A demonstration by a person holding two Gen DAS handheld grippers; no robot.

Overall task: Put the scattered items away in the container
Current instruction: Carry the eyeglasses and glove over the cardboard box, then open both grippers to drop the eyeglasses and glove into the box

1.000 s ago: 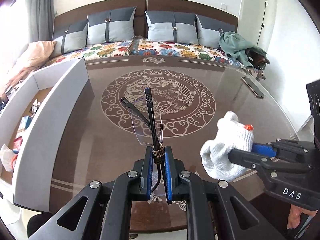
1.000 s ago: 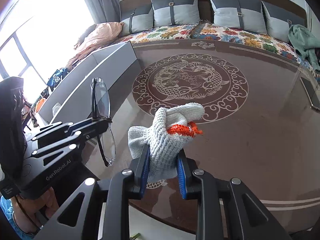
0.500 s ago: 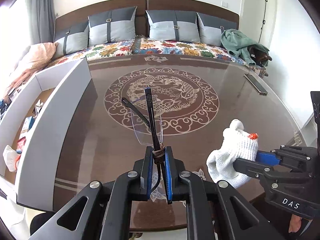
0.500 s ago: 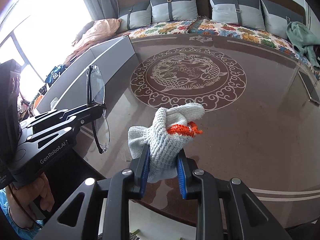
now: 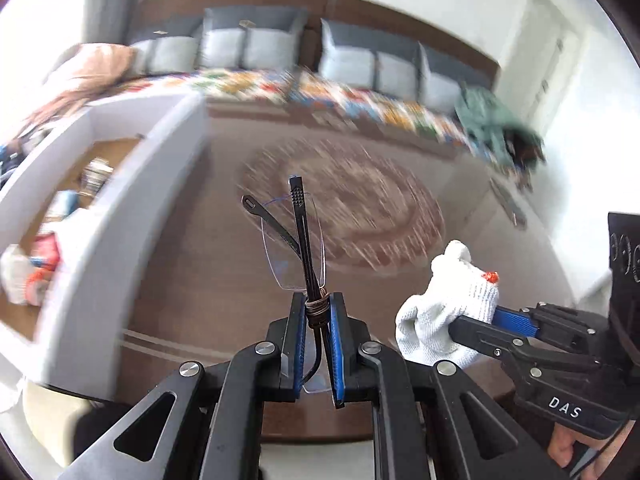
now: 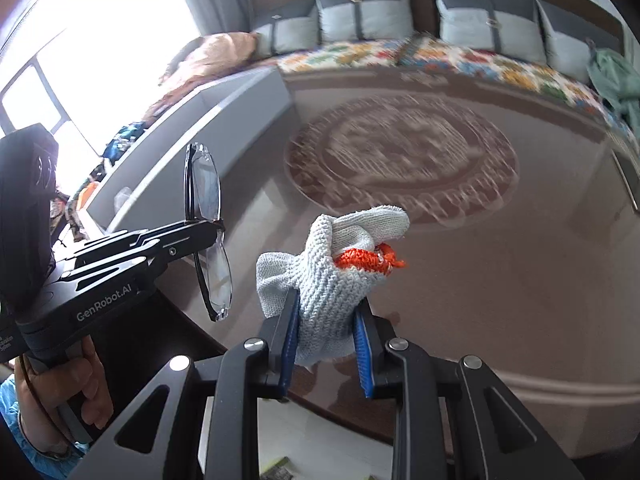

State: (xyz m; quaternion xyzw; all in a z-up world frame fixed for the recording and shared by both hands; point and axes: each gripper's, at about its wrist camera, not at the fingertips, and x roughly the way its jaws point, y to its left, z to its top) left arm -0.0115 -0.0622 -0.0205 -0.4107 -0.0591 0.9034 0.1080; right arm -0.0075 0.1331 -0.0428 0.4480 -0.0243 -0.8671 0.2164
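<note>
My left gripper [image 5: 316,312] is shut on a pair of black-framed glasses [image 5: 298,236] and holds them upright above the table's near edge; the glasses also show in the right wrist view [image 6: 206,232]. My right gripper [image 6: 326,312] is shut on a white knit glove with an orange cuff [image 6: 340,272], held above the table to the right of the left gripper; the glove also shows in the left wrist view [image 5: 448,316]. The grey open box [image 5: 120,216] stands at the left, with several items inside; it also shows in the right wrist view [image 6: 208,128].
The brown glass table [image 6: 500,280] with a round fish emblem stretches ahead. A dark flat device [image 5: 508,204] lies near its right edge. A sofa with grey cushions [image 6: 360,16] and a green cloth [image 5: 488,120] runs behind the table.
Both grippers have swung left toward the grey box with their loads; the background is motion-blurred. The box looks larger and nearer in both views.
</note>
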